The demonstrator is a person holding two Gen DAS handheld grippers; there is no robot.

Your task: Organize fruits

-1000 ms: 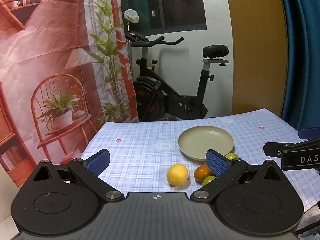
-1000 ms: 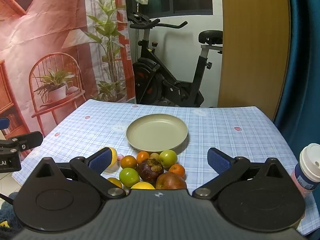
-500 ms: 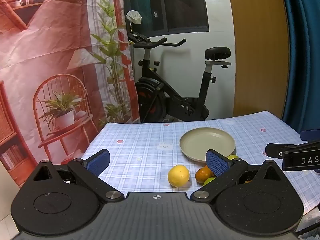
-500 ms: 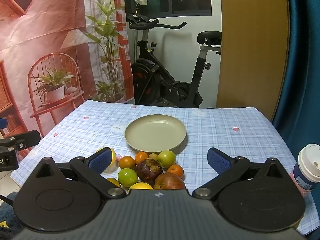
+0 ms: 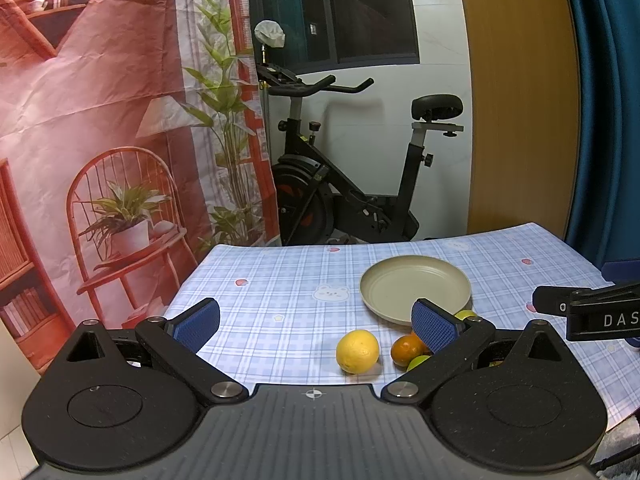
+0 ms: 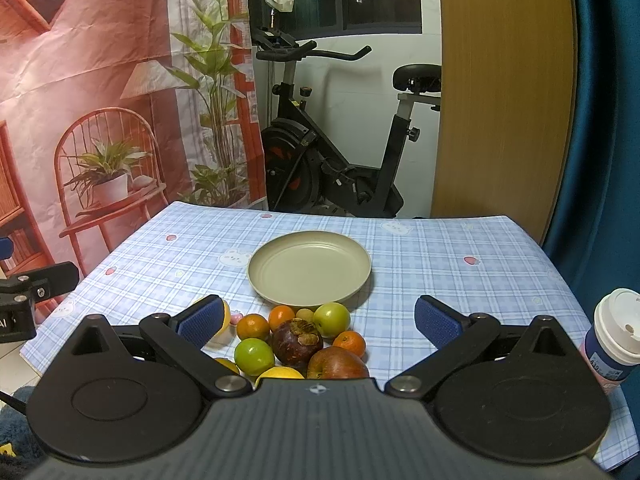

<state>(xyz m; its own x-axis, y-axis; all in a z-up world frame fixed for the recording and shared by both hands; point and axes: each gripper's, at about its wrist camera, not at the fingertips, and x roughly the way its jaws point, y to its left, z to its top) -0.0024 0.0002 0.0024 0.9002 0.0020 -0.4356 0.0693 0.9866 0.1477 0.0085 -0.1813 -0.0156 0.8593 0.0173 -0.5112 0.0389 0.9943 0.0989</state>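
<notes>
Both my grippers, left [image 5: 316,322] and right [image 6: 318,318], hang spread wide, holding nothing. One round beige plate [image 6: 309,276] sits empty mid-table. Fruit cluster just near of it: three oranges [image 6: 253,327], two green fruits [image 6: 254,357], one dark mangosteen [image 6: 298,345], one red apple [image 6: 338,365], lemons [image 5: 357,351] partly hidden. One paper cup [image 6: 614,338] at right.

Checked table [image 6: 440,264] carries plate [image 6: 310,270], fruits [image 6: 298,340], cup [image 6: 614,340].

Home: exercise bike [image 6: 332,148], plaid tablecloth [image 6: 440,264]
</notes>
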